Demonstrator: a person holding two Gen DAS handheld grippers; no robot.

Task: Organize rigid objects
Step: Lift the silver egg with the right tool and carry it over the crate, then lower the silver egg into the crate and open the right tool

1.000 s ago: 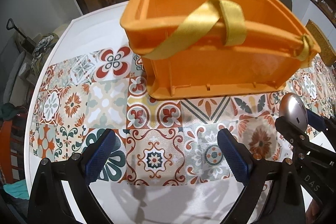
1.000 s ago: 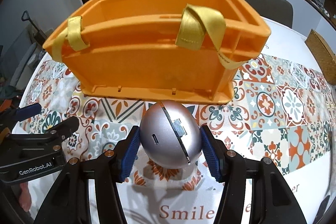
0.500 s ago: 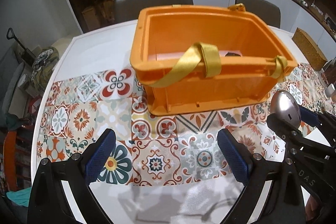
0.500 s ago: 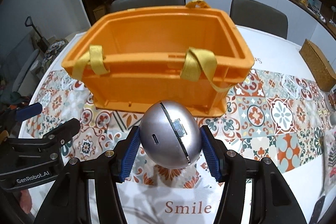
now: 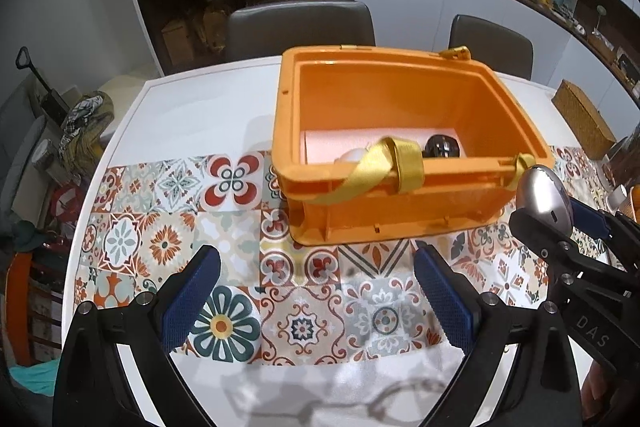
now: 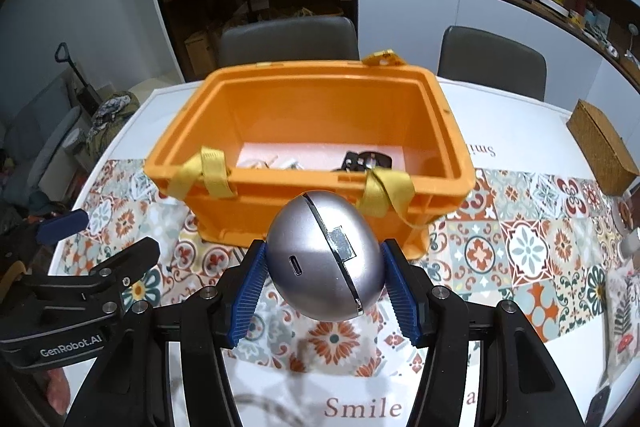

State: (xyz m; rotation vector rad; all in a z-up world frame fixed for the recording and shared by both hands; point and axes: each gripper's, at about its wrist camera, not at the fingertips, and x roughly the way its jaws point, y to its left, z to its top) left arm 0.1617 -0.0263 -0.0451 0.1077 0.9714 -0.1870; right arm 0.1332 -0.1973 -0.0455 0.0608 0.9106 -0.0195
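Note:
An orange plastic crate (image 5: 400, 211) with yellow straps (image 5: 384, 167) stands on the tiled table mat; it also shows in the right wrist view (image 6: 304, 203). Inside lie a black round object (image 5: 440, 147), a white object (image 5: 352, 157) and small pale pieces (image 6: 272, 163). My right gripper (image 6: 324, 279) is shut on a silver egg-shaped device (image 6: 324, 259), held above the mat in front of the crate; the device also shows in the left wrist view (image 5: 544, 199). My left gripper (image 5: 316, 303) is open and empty, in front of the crate's left part.
A wicker box (image 6: 604, 151) sits at the table's right. Two grey chairs (image 5: 300, 27) stand behind the table. The patterned mat (image 5: 168, 227) covers the table's middle. Small items (image 6: 628, 247) lie at the far right edge.
Both grippers have risen and pulled back from the crate, so its inside and contents now show. The right gripper still holds the silver device.

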